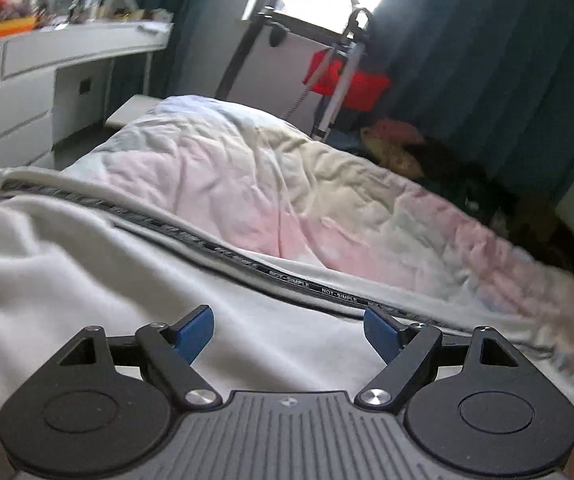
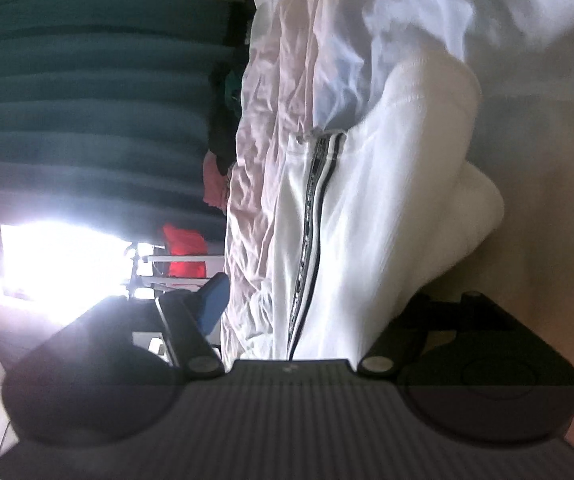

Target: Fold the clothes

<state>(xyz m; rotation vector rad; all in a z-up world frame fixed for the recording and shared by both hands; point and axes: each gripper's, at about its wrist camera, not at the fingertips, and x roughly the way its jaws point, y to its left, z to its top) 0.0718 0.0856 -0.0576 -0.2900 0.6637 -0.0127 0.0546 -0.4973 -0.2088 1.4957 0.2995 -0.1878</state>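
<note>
Left wrist view: left gripper (image 1: 289,330) hovers low over white garment (image 1: 87,280), blue pads spread wide apart with nothing between them. Garment lies on quilt (image 1: 267,184) of a bed, near edge of quilt, bunched in soft folds to the left. Black tape stripe (image 1: 287,276) printed "NOT-SIMPLE" runs along garment's far side, next to quilt's pink patches. Probably a side seam of trousers or a zip edge; cannot tell which. Fingers spread over flat cloth just short of stripe suggests either lining up for a pinch or having let go; scene fits both. Beyond quilt: white drawers (image 1: 27,96), dark curtain (image 1: 487,60), red item (image 1: 347,80) on a stand.

Right wrist view: camera rolled sideways, so quilt (image 2: 263,160) runs vertically. Right gripper (image 2: 291,312) has left pad (image 2: 215,300) clear of cloth, off quilt's edge; right finger is dark and hidden behind garment (image 2: 367,220). Cloth drapes down between, stripe (image 2: 311,216) reaching toward gripper base, so it may be held, but I cannot tell whether the fingers are closed on it. Garment's lifted, rounded hump beside quilt would suit a fold being carried over. Motion blur throughout.
</note>
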